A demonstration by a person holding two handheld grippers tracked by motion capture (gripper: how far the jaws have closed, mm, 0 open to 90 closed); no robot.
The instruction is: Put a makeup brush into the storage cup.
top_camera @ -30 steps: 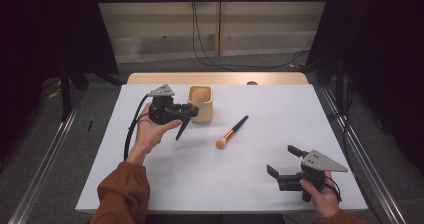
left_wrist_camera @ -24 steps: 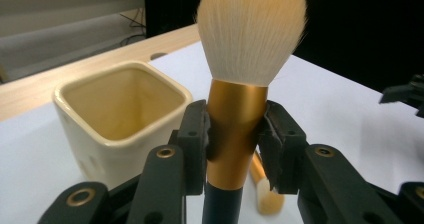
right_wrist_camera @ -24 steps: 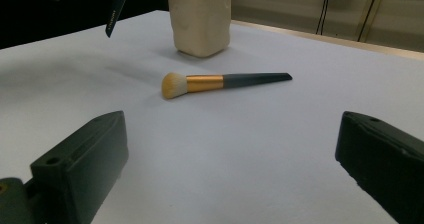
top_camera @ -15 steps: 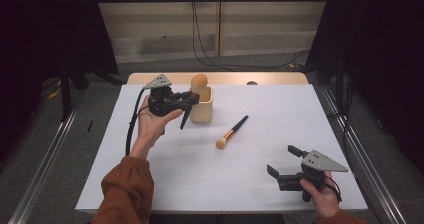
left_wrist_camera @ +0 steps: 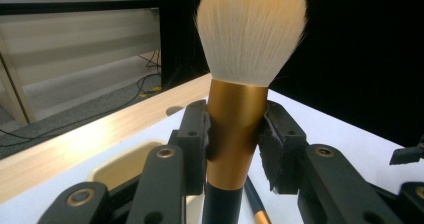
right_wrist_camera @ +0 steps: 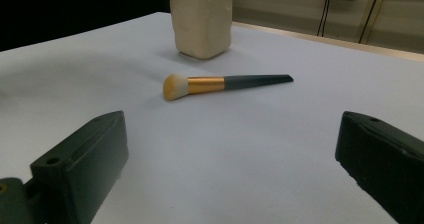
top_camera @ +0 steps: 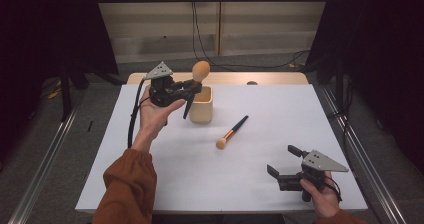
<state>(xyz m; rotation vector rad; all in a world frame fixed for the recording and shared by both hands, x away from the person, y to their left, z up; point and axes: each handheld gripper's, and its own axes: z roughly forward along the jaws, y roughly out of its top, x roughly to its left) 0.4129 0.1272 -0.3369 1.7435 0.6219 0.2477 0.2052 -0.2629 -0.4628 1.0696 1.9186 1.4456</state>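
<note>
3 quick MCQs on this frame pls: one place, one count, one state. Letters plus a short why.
1. Where is the cream ceramic cup?
A. table's far left part
B. beside the right tool
C. on the floor

2. How many makeup brushes?
A. one
B. two
C. four

3. The left tool is:
A. open, holding nothing
B. shut on a brush
C. lying on the table

Answers:
1 A, it stands just under the raised left hand.
2 B, the big gold-ferruled powder brush is held, and the small dark-handled brush lies on the white table.
3 B, pads press the ferrule.

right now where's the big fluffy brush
In the high view the big brush is held upright, bristles up, in the left gripper at the table's far left, just above the cream cup.
</note>
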